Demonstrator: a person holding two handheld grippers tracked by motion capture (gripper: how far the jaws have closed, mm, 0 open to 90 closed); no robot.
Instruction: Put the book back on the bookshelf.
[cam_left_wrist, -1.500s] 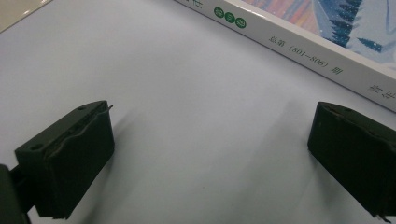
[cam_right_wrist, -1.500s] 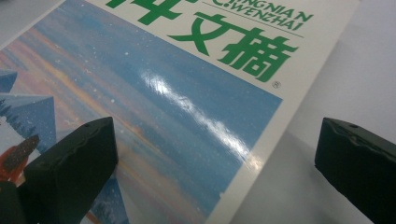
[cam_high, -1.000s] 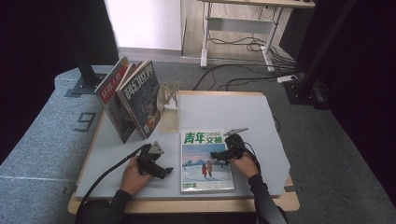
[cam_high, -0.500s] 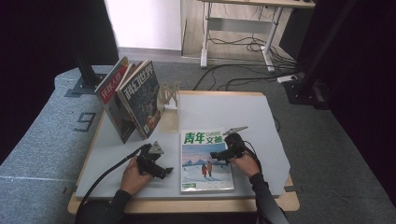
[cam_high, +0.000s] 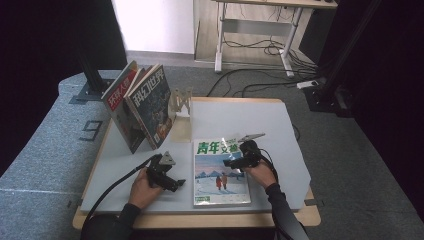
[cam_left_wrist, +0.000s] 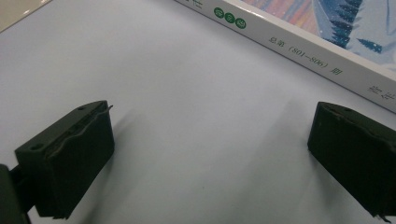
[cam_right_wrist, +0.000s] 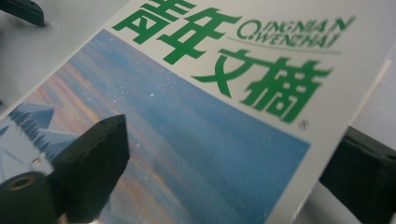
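Observation:
A magazine (cam_high: 220, 175) with green Chinese title and a snowy blue cover lies flat near the table's front edge. My right gripper (cam_high: 231, 162) sits at its upper right part. In the right gripper view one jaw rests above the cover (cam_right_wrist: 201, 154) and the other stands beyond the page edge. The right gripper (cam_right_wrist: 233, 135) has just been closing, and its pads stand apart from the paper. My left gripper (cam_high: 175, 182) lies on the table left of the magazine, jaws wide open. Bare white table shows between the left gripper (cam_left_wrist: 212, 116) jaws, with the magazine's edge (cam_left_wrist: 299, 46) ahead.
Two magazines (cam_high: 142, 107) stand leaning at the table's back left, against a pale wooden rack (cam_high: 181, 102). The white table top (cam_high: 250, 120) has a wooden rim. A desk frame and cables (cam_high: 250, 85) are on the floor behind.

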